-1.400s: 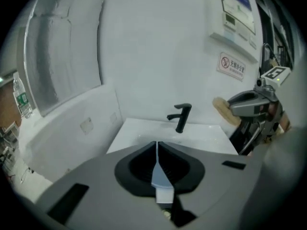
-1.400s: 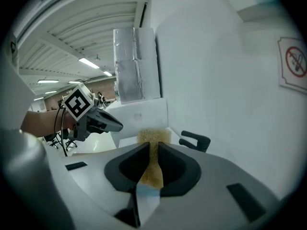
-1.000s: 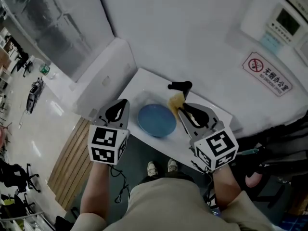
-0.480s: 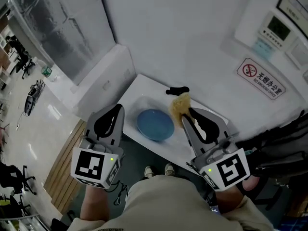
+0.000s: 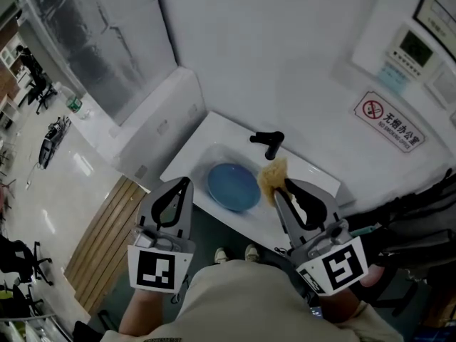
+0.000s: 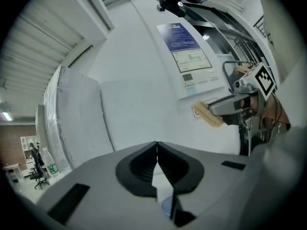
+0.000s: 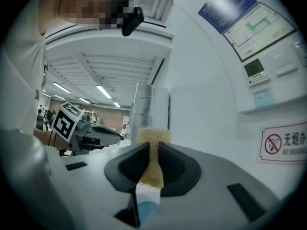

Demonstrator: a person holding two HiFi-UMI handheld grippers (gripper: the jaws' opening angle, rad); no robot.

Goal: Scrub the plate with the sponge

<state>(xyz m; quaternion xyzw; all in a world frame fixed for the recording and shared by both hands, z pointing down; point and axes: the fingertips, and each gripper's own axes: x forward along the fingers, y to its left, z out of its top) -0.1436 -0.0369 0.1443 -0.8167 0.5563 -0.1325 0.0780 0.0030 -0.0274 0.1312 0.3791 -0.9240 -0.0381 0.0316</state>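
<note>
The blue plate (image 5: 233, 187) lies flat in the basin of the white sink (image 5: 187, 157), just in front of the black faucet (image 5: 269, 142). Neither gripper touches it. Both are held up in the air in front of the person and aimed at the white wall rather than down at the basin.

The right gripper (image 5: 281, 184) has its jaws clamped on the yellow sponge (image 5: 273, 177). In the right gripper view the two dark pads pinch the sponge's middle narrow, and its top bulges out past the tips. From the head view the sponge hangs above the sink just right of the plate's rim, off the plate. Through the gap below the jaws, a sliver of blue plate shows far beneath.

The left gripper (image 5: 187, 181) is empty, its jaws pressed together tip to tip with nothing between them. It hovers at the plate's left side, over the sink's front edge, with the plate between the two grippers.

A red no-smoking sign (image 5: 390, 120) hangs on the wall to the right.
</note>
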